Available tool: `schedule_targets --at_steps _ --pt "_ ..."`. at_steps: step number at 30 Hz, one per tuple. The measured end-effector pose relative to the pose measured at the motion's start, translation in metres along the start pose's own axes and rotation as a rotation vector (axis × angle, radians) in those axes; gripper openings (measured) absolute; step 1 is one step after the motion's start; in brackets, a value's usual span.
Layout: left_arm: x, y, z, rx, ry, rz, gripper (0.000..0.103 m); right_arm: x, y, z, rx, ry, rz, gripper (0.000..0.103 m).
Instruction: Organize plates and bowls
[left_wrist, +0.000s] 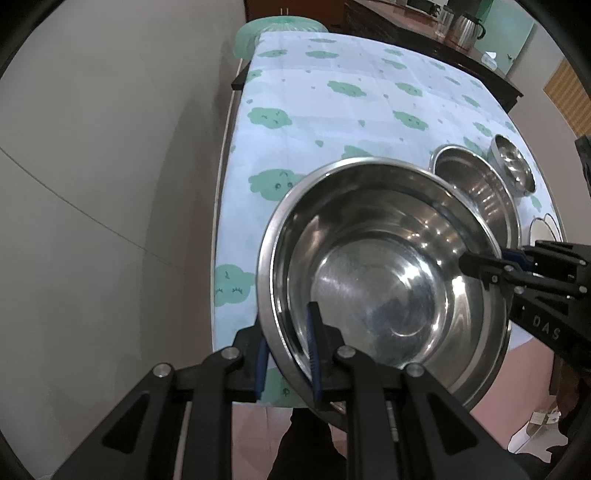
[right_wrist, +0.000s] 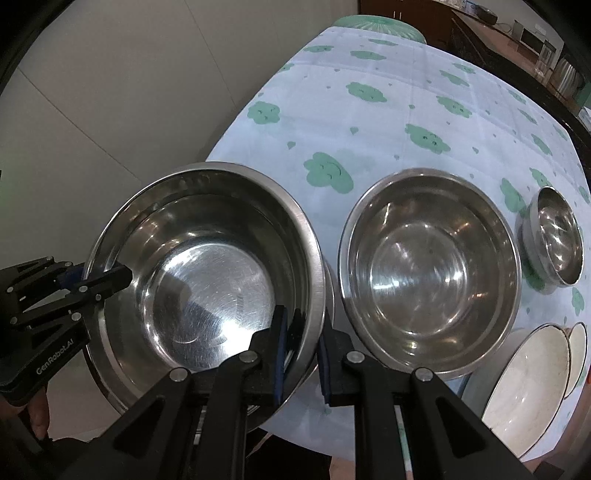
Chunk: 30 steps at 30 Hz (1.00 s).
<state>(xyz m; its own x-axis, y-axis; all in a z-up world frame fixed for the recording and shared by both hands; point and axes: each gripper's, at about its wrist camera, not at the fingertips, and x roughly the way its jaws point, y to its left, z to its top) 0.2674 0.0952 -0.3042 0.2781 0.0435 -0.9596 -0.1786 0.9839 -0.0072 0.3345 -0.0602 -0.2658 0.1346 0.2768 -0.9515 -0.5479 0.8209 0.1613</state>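
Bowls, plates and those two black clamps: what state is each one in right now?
Large steel bowl: empty, gripped at both rims.
Left gripper: shut on its rim.
Right gripper: shut on its rim.
Second steel bowl: empty, upright on table.
Small steel bowl: empty, upright.
White bowls: empty, side by side.

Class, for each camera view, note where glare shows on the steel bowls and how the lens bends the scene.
Left wrist view: bright highlights streak the floor of the large steel bowl, and the fisheye bows the table edge inside a dark round border. Right wrist view: a white glare patch sits in the same bowl, softer reflections ring the second steel bowl, and the tablecloth bulges outward.
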Motion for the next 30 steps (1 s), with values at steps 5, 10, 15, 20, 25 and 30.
schedule_targets --at_steps 5,10,15,20,25,30 --pt "0.003 0.000 -0.002 0.001 0.008 -0.002 0.016 0.003 0.001 -0.002 0.001 0.008 0.000 0.017" --pt "0.008 0.000 -0.003 0.005 0.022 -0.001 0.016 0.007 0.003 -0.002 -0.001 0.017 -0.004 0.017" --pt "0.012 -0.002 -0.004 0.012 0.028 -0.002 0.016 0.011 0.003 -0.005 0.002 0.023 -0.007 0.017" --pt "0.017 -0.001 -0.006 0.009 0.038 -0.001 0.016 0.015 0.004 -0.008 -0.006 0.025 -0.013 0.017" --pt "0.022 -0.001 -0.006 0.012 0.044 0.001 0.016 0.020 0.005 -0.010 -0.009 0.027 -0.016 0.017" --pt "0.024 -0.002 -0.007 0.017 0.052 -0.001 0.016 0.021 0.006 -0.009 -0.018 0.023 -0.027 0.017"
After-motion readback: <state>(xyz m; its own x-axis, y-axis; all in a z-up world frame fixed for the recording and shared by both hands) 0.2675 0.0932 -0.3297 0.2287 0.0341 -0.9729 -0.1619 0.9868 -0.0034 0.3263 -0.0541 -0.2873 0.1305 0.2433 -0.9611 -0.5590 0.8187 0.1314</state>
